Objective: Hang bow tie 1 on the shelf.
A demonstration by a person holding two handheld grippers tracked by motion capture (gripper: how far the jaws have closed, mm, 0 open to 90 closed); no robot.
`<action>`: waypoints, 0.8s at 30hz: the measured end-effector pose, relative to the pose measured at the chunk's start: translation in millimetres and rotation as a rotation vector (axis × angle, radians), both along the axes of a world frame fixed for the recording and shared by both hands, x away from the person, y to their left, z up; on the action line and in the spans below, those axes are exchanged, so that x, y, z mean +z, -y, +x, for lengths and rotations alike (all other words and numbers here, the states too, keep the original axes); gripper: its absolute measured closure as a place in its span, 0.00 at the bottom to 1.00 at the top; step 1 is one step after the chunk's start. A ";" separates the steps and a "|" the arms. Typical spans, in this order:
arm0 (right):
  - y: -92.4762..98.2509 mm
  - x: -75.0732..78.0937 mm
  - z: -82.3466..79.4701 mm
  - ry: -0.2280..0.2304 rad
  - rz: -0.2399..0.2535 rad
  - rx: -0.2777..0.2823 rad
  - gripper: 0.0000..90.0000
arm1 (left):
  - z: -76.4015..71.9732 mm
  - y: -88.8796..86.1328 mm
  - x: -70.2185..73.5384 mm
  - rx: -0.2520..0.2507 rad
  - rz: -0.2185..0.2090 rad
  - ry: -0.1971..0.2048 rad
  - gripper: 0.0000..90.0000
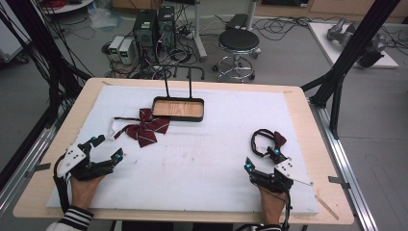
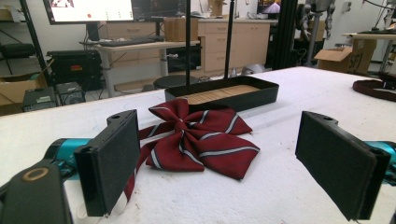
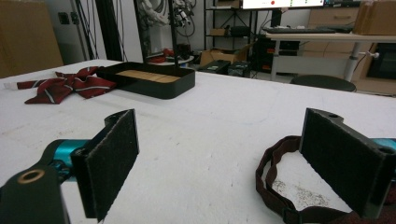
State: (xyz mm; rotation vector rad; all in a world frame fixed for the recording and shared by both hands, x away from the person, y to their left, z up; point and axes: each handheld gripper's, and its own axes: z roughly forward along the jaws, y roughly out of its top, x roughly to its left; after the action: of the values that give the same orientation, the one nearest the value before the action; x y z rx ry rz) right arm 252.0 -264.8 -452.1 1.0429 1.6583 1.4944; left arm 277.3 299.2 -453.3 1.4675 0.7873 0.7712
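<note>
Left tongs gape wide near the striped bow tie; right tongs wide — empty.

A wooden desk is covered by a white mat. On the mat, a striped red bow tie is laid at far left, just beside a black tray; a dark strap is coiled at near right.

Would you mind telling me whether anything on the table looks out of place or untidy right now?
Mildly. The striped bow tie lies askew beside the black tray, its strap trailing loose. A second dark bow tie sits crumpled near the right gripper. Nothing looks spilled or damaged.
</note>
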 end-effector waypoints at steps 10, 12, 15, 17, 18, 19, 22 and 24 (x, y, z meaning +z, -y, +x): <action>-0.2 0.0 -0.4 -0.001 -0.001 0.001 0.12 | 0.4 -0.8 0.0 -0.003 -0.010 -0.004 0.16; -0.4 0.0 -0.5 0.000 -0.001 0.000 0.12 | 0.5 -1.3 0.0 -0.004 -0.013 -0.004 0.16; 0.0 -0.1 -0.2 0.004 -0.002 0.000 0.12 | 0.7 -1.6 0.0 -0.004 -0.018 -0.008 0.16; -0.1 -0.1 -0.3 0.002 -0.001 0.000 0.12 | 0.9 -2.0 -0.1 -0.005 -0.023 -0.011 0.16; -0.2 0.0 -0.4 0.002 -0.001 -0.001 0.12 | 1.1 -2.1 -0.1 -0.005 -0.026 -0.012 0.16; -0.1 0.0 -0.2 0.005 -0.004 -0.001 0.12 | 1.3 -2.2 0.0 -0.005 -0.024 -0.012 0.16; -0.2 0.0 -0.4 0.002 -0.002 0.000 0.12 | 1.3 -2.1 0.1 -0.004 -0.024 -0.013 0.16; 0.3 0.0 -0.1 0.003 0.000 0.002 0.12 | 1.5 -2.4 0.1 -0.003 -0.024 -0.013 0.16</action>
State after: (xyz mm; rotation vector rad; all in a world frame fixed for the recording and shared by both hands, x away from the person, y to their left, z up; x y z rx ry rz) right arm 252.0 -265.0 -452.1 1.0390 1.6574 1.4968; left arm 278.8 301.5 -453.2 1.4530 0.8012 0.7480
